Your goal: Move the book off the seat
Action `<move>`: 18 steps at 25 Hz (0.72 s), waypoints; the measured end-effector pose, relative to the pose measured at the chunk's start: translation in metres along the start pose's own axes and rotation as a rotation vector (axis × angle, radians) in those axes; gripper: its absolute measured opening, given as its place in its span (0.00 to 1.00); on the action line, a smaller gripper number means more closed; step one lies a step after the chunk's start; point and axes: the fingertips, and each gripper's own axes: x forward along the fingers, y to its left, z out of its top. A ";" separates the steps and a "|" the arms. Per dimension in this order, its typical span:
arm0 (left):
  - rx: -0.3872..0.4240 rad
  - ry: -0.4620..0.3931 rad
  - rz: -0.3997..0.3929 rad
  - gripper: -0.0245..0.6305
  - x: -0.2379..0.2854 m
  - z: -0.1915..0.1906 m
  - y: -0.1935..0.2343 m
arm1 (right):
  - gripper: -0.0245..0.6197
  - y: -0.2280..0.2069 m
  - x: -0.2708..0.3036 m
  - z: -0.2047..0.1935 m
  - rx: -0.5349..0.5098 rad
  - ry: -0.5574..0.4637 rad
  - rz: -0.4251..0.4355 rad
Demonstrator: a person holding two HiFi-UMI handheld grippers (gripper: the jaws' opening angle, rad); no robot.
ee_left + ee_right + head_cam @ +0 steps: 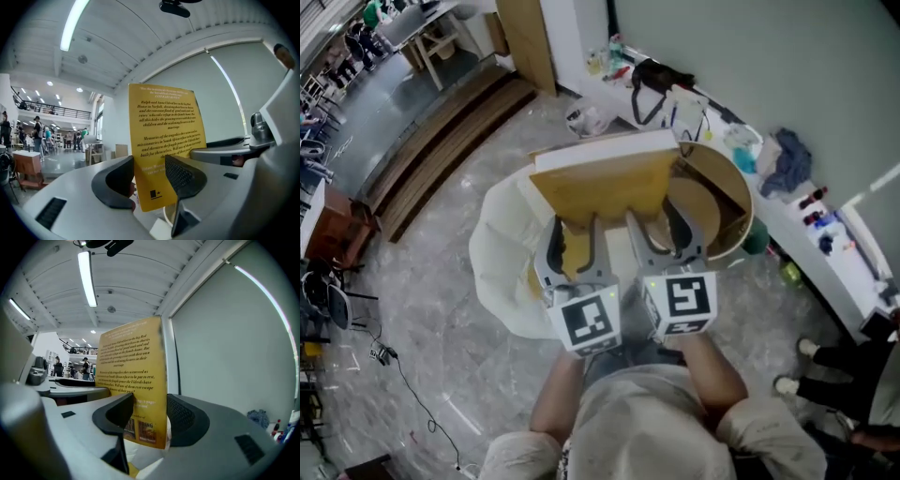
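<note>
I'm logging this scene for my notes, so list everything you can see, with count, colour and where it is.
book: one, yellow, held by both grippers over the seat
seat: one, white, rounded, under the book
round wooden shell: one, tan, right of the seat
ledge: one, white, along the wall at right, cluttered
black bag: one, at the ledge's far end
blue cloth: one, on the ledge
wooden steps: one flight, brown, far left
bystander's shoes: two, white, on the floor at right
left gripper: one, grey, shut on the book's edge
right gripper: one, grey, shut on the book beside it
</note>
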 end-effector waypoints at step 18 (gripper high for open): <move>0.090 -0.019 -0.304 0.37 0.035 0.020 -0.267 | 0.40 -0.241 -0.122 -0.019 0.054 -0.022 -0.304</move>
